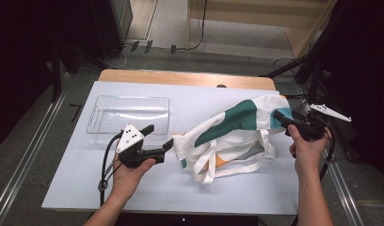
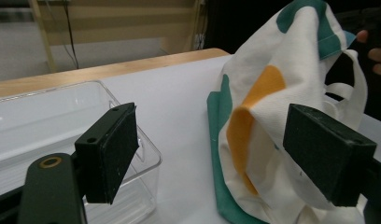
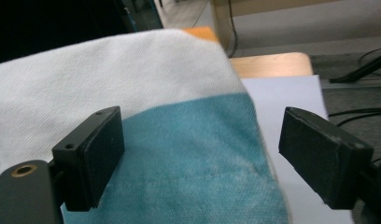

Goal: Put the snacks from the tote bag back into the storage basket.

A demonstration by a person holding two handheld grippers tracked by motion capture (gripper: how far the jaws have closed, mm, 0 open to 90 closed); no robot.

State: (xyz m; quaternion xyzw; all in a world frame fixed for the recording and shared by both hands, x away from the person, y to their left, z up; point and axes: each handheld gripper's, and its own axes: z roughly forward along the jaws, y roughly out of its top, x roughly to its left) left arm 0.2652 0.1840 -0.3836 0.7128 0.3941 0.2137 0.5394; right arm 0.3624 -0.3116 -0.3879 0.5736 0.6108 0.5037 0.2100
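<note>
A cream tote bag [image 1: 237,136] with teal and orange patches lies crumpled on the white table cover, its handles spilling toward the front. My left gripper [image 1: 158,136] hovers just left of the bag, jaws open with nothing between them; in the left gripper view [image 2: 216,149] the bag [image 2: 272,93] fills the right side. My right gripper [image 1: 278,116] is at the bag's raised right end. In the right gripper view [image 3: 198,158] its jaws stand wide, and the teal and white cloth [image 3: 179,154] lies between them without either pad pressing on it.
A clear plastic tray [image 1: 129,98] sits at the back left of the white cover [image 1: 180,188], close behind my left gripper; its near corner [image 2: 146,140] is beside the left jaw. The wooden table edge [image 1: 180,77] runs along the back. Dark stands flank both sides.
</note>
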